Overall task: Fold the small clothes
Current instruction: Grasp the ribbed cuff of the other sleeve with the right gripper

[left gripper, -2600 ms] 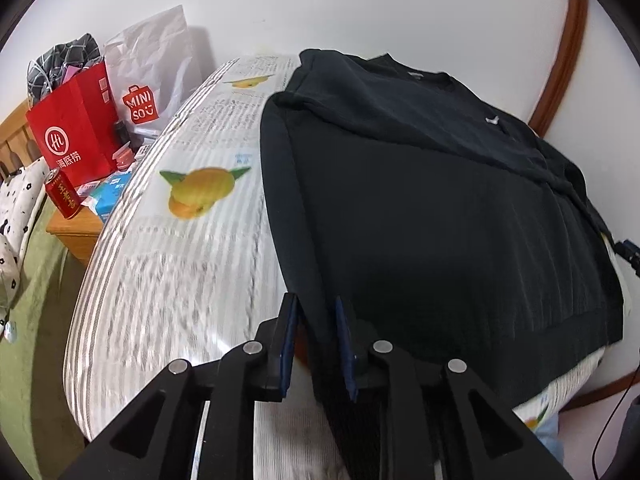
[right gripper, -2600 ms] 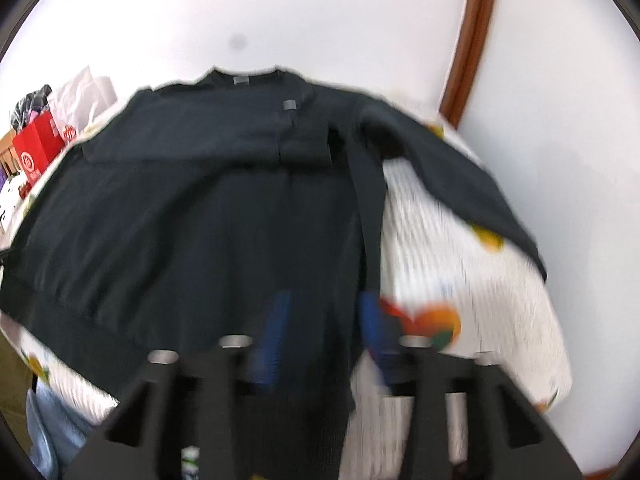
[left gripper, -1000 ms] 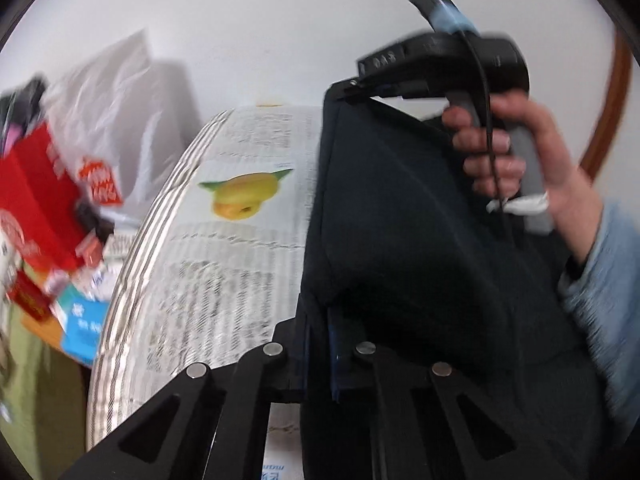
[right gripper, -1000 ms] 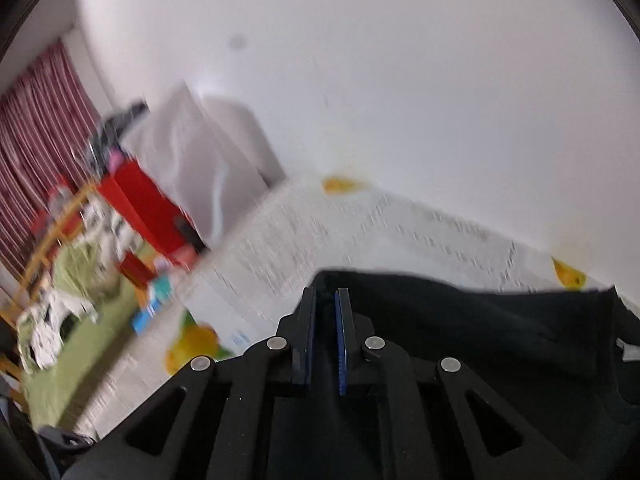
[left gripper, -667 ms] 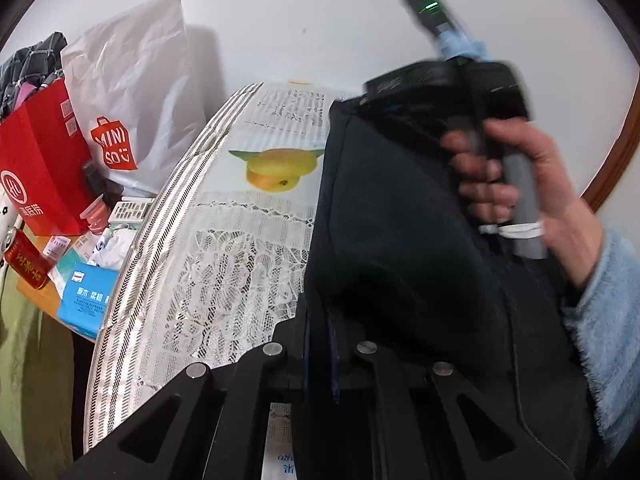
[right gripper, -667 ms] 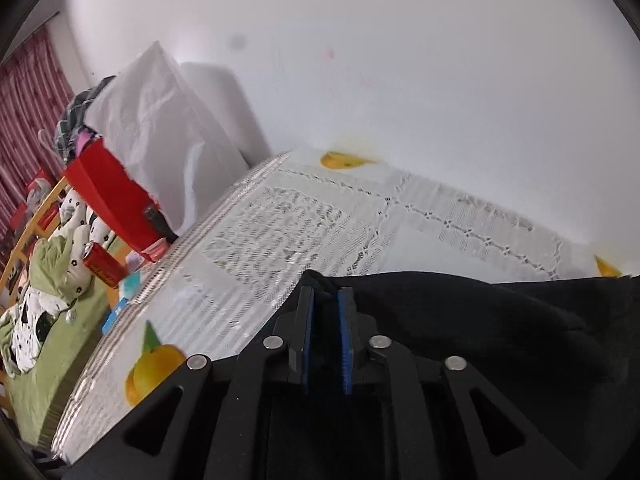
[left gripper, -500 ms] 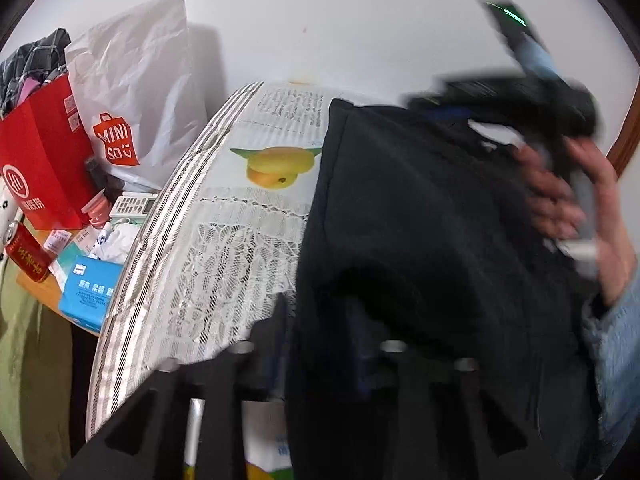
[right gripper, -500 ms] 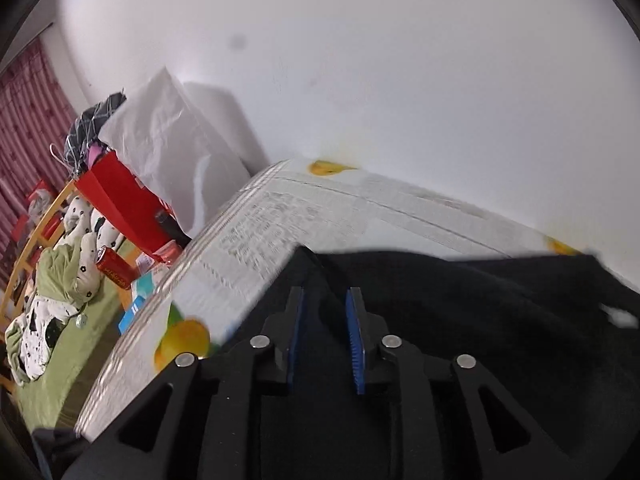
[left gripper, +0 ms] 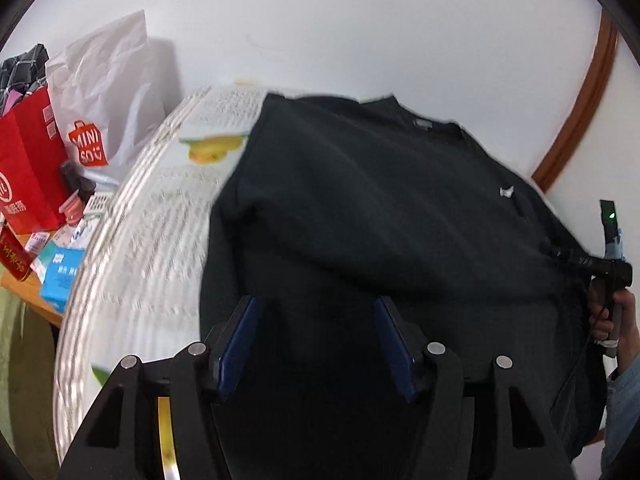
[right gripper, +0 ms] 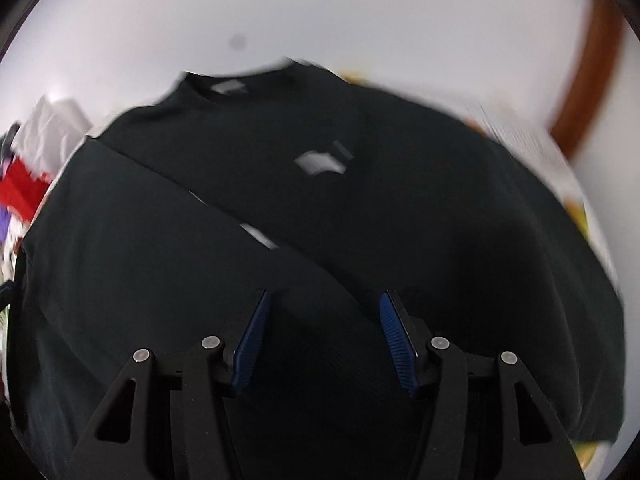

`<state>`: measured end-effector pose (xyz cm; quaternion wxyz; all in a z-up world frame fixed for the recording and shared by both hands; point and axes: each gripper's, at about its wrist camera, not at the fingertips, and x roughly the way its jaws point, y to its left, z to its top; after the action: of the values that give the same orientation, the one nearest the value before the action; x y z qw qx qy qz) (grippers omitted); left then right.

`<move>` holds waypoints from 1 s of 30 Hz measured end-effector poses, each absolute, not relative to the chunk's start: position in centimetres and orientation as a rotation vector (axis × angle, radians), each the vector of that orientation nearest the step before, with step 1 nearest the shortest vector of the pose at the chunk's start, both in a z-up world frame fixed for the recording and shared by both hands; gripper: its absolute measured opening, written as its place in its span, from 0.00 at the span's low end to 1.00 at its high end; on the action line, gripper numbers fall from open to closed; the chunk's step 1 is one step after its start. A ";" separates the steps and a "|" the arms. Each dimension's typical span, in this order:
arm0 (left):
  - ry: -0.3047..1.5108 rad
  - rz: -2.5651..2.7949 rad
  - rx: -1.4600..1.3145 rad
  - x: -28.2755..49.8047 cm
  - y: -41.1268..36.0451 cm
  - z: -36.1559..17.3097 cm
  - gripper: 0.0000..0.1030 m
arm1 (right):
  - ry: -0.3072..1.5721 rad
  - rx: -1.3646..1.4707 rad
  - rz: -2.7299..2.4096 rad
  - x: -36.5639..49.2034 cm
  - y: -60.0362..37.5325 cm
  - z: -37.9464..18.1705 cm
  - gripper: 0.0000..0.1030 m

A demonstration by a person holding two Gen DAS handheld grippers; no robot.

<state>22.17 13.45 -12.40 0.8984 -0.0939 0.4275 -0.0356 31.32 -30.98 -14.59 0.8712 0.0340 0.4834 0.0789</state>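
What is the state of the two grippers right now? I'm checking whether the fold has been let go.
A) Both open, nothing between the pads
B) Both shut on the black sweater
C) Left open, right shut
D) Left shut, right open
A: the left gripper and right gripper both show blue pads spread wide, with the black sweater lying below, unpinched.

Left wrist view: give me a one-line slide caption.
Open left hand-held gripper above a partly folded black sweatshirt on a fruit-print table cover, shopping bags alongside.
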 end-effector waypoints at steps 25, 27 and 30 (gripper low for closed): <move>0.871 -0.016 0.005 18.6 10.5 -14.6 0.63 | 1.006 -0.006 0.235 35.6 -30.8 -14.3 0.22; 0.871 -0.015 0.010 18.6 10.4 -14.6 0.64 | 0.990 -0.001 0.225 34.7 -31.1 -14.5 0.30; 0.871 -0.019 0.011 18.6 10.3 -14.7 0.66 | 0.955 0.004 0.180 32.3 -31.6 -14.0 0.54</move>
<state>18.57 10.27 -14.66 0.9067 0.0053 0.4217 -0.0092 32.26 -31.59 -13.95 0.8843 0.0019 0.4588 0.0865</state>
